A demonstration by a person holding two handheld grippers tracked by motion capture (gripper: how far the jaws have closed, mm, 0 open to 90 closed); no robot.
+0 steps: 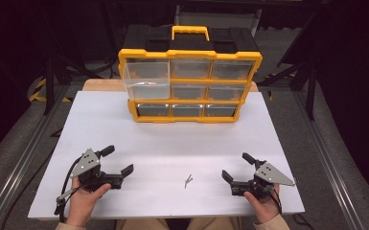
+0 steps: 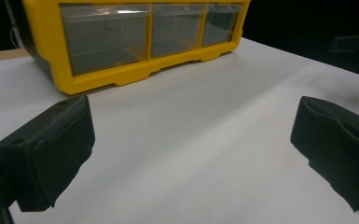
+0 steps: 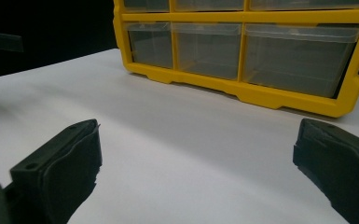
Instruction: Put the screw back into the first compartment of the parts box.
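A: How much can be judged done?

B: Little. Both grippers are held spread and empty at the near edge of the counter (image 1: pixel 172 143): the left gripper (image 1: pixel 117 160) and the right gripper (image 1: pixel 236 166). The small metal piece (image 1: pixel 188 180) lies untouched between them, nearer the right gripper.

A: And beyond the metal piece?

B: The yellow organiser (image 1: pixel 190 86) is stood well behind it, one clear drawer (image 1: pixel 146 79) at its upper left pulled out; picking up and stowing are judged left

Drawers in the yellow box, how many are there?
9, in three rows of three inside the yellow box. The top-left drawer is pulled out toward the table; the other eight sit pushed in. None looks hidden.
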